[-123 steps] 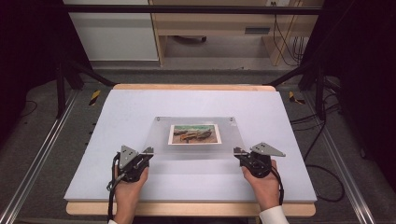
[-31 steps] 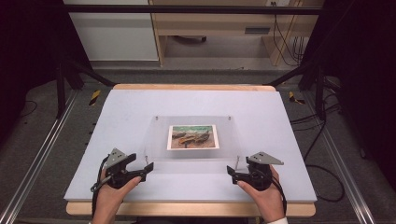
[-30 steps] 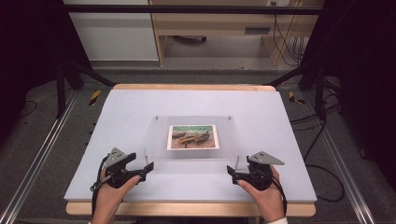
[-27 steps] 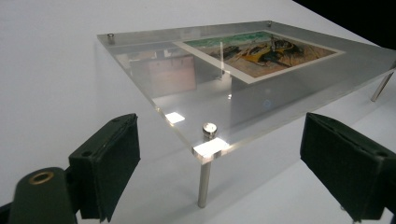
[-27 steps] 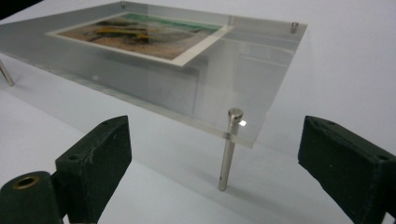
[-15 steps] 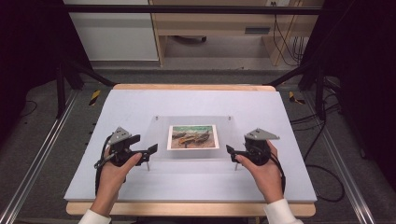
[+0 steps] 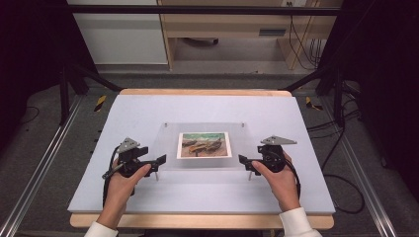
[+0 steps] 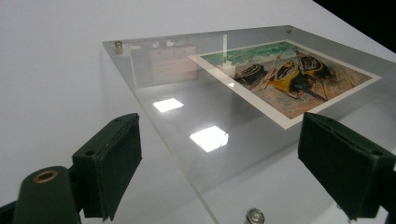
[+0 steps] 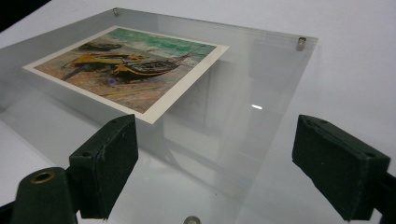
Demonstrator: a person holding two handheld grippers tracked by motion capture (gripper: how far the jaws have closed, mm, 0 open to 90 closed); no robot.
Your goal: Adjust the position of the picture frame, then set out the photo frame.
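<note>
- A big white table (image 7: pixel 148 113) fills the middle of the high view.
- A clear plastic frame (image 7: pixel 205 165) lies flat near the middle of the table. It sits a little above the table on small metal pegs.
- One small metal peg (image 8: pixel 118 45) shows at a far corner of the frame in the left gripper view. Another peg (image 9: pixel 301 43) shows at a far corner in the right gripper view.
- Inside the frame is a picture (image 7: pixel 204 144) of boats on a beach. It has a white border around it.
- The picture sits in the middle of the frame, with clear plastic on every side.
- The left gripper (image 7: pixel 159 161) is at the near left corner of the frame. A hand (image 7: pixel 123 180) holds it from the near side.
- In the left gripper view its two black jaws stand wide apart. The near left edge of the frame runs between them, and they hold nothing.
- The right gripper (image 7: pixel 244 162) is at the near right corner of the frame. The other hand (image 7: pixel 276 175) holds it.
- In the right gripper view its jaws are also wide apart. The near right part of the frame lies between them, and they grip nothing.
- I cannot tell if either gripper touches the frame.
- A black cable (image 7: pixel 106 182) hangs from the left gripper toward the near edge of the table.
- Beyond the far edge of the table is a grey floor (image 7: pixel 237 54).
</note>
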